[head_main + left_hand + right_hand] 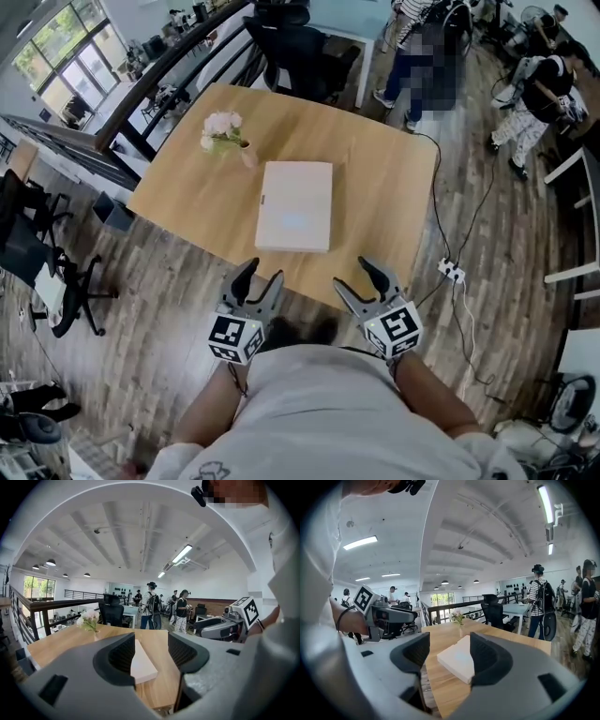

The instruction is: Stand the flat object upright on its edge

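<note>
Head view: flat white rectangular box (294, 205) lay flat at frame centre on light wooden table (375, 187). Below it, left gripper (263, 273) and right gripper (353, 273) sat at the table's near edge, apart from the box. Both pairs of jaws stood wide, gripping nothing.

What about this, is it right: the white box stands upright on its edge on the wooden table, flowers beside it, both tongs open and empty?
No. The white box lies flat on the wooden table, broad face up, as the head view shows. The flowers are beside it, and the left tongs and right tongs are both open and empty.
</note>
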A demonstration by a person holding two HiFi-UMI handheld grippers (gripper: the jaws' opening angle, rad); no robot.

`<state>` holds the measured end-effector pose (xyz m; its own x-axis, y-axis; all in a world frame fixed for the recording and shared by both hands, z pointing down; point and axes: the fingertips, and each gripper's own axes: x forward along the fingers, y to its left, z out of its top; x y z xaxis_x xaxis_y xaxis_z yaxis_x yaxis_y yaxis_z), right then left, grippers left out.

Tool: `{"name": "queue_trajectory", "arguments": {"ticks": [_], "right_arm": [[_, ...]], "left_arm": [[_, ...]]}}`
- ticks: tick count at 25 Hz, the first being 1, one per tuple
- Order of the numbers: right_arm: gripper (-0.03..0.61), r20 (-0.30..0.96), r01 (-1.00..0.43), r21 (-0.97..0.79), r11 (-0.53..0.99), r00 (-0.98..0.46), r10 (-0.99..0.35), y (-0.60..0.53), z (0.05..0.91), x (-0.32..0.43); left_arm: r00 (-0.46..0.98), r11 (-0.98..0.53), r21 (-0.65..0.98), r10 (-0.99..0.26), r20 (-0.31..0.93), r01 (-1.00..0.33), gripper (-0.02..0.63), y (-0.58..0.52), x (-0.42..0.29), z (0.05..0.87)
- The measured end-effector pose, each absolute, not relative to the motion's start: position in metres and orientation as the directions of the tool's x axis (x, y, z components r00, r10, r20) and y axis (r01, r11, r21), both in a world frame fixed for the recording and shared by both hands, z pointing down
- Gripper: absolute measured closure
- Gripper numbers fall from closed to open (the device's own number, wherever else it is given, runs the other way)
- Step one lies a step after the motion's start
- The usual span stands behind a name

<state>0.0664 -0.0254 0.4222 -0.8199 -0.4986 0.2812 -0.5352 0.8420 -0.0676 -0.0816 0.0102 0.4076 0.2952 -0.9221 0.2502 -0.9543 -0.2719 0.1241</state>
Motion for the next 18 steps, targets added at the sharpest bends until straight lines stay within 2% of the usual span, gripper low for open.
{"name": "queue_trajectory", "arguments": {"ticks": [9, 18], "right_arm": [[0.302, 0.321, -0.582, -0.130, 0.803, -0.791, -0.521, -0.062, 0.444, 0.068], [0.299, 0.406, -0.621, -0.195, 0.759, -0.756, -0.513, -0.113, 0.478, 0.034]], "left_arm": [[0.330, -0.303, 0.134, -0.897, 0.294, -0.943, 0.402, -0.033, -0.089, 0.427], [0.365, -0.322, 0.176, -0.859, 0.358, -0.930, 0.400, -0.082, -0.130, 0.458]]}}
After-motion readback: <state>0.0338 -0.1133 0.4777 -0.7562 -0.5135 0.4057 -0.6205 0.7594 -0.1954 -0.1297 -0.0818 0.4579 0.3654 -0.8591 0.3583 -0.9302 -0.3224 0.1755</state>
